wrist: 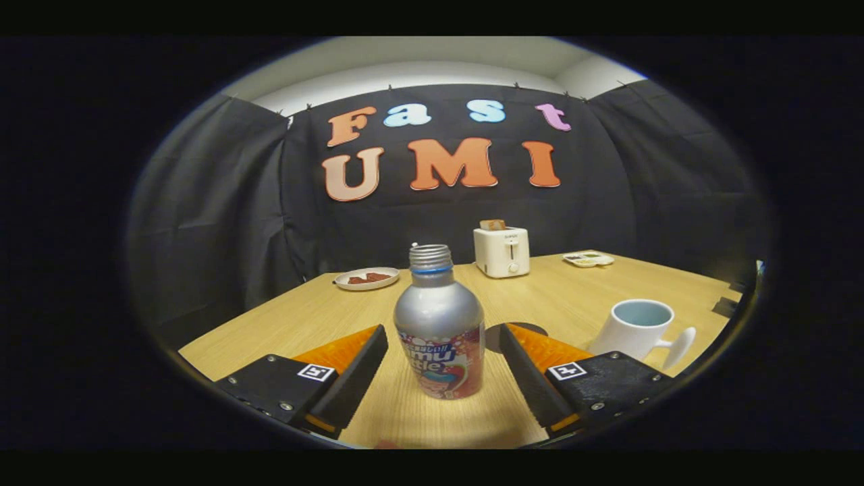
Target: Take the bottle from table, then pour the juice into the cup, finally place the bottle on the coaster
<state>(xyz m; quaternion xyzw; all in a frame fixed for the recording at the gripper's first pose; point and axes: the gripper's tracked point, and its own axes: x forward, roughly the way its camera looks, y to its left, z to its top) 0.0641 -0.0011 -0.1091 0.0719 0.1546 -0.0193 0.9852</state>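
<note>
I'm on the pickup: my tongs (443, 361) gape wide, empty, flanking the upright bottle (439, 324); next, I'd squeeze its body.

Dim, warm light from above; the table (580, 283) glows while its surroundings stay dark. Soft glare on the bottle (439, 324) (shoulder mostly). Fisheye bends the edges; mild blur.

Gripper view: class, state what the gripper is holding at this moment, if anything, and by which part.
Nothing is held. The gripper is open, with the bottle standing upright on the table between its fingers, a gap showing on each side.
</note>
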